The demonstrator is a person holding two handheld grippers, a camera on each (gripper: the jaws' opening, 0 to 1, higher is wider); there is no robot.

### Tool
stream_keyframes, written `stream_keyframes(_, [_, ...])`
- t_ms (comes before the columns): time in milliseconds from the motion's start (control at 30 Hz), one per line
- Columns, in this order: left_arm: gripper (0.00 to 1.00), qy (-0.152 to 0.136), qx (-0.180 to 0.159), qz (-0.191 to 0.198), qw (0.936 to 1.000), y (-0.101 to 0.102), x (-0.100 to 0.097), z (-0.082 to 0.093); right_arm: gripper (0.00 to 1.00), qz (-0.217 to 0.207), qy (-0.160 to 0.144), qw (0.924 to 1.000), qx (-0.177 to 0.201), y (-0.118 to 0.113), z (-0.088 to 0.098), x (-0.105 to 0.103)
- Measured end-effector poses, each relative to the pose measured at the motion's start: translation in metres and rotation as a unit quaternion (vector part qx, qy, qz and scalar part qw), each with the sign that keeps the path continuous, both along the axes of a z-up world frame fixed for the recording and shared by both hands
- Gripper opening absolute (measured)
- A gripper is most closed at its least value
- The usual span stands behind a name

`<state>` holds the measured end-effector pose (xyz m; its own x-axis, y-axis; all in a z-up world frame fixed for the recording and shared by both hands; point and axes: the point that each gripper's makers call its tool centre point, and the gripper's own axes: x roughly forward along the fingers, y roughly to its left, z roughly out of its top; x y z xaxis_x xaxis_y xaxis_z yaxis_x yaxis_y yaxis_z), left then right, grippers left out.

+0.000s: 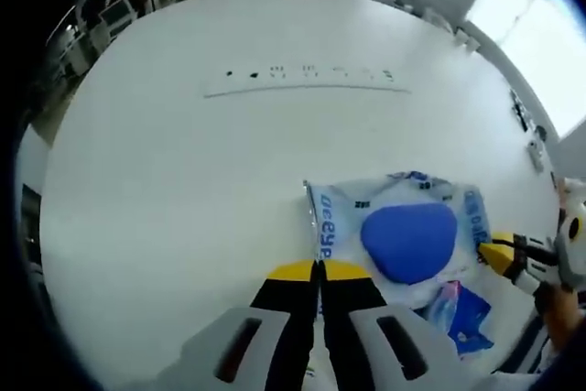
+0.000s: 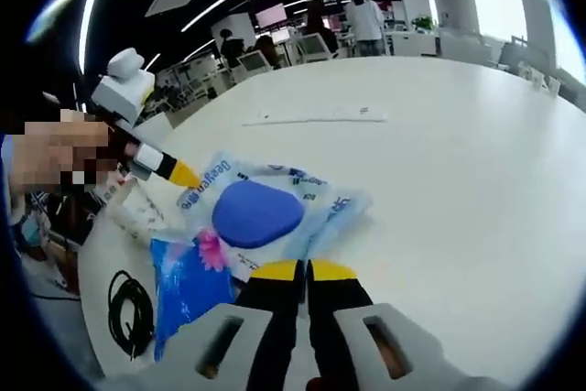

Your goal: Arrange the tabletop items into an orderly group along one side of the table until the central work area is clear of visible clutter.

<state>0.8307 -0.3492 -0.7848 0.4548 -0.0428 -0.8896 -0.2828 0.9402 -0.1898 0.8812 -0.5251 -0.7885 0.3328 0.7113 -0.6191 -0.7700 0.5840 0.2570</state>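
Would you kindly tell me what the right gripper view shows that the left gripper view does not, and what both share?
Right gripper view: a coiled black cable at the table's edge, and people at desks in the background. Left gripper view: a bright window beyond the table. Both share the white table, the clear packet with a blue oval, the blue packet beside it, and the long white power strip.

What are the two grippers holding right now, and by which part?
Each gripper is shut on an edge of the clear plastic bag with the blue pad inside: the left gripper on one side edge, the right gripper on the opposite one.
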Motion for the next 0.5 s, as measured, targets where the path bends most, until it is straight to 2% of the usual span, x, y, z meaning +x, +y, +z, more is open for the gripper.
stream_keyframes(133, [0.00,-0.018,0.005,-0.008,0.9998,0.001,0.007,0.010,0.00,-0.003,-0.011,0.9999,0.003,-0.002,0.008,0.005])
stream_keyframes(267, [0.00,-0.037,0.014,-0.013,0.9991,-0.001,0.014,0.031,0.00,-0.010,-0.017,0.9997,0.012,-0.003,0.017,0.012])
stream_keyframes(333, [0.00,-0.047,0.018,-0.016,0.9986,0.000,0.019,0.031,0.00,-0.012,-0.023,0.9995,0.014,-0.004,0.023,0.016])
stream_keyframes(500, [0.00,-0.061,0.028,-0.029,0.9974,0.002,0.028,0.045,0.00,-0.017,-0.030,0.9993,0.017,-0.005,0.035,0.021])
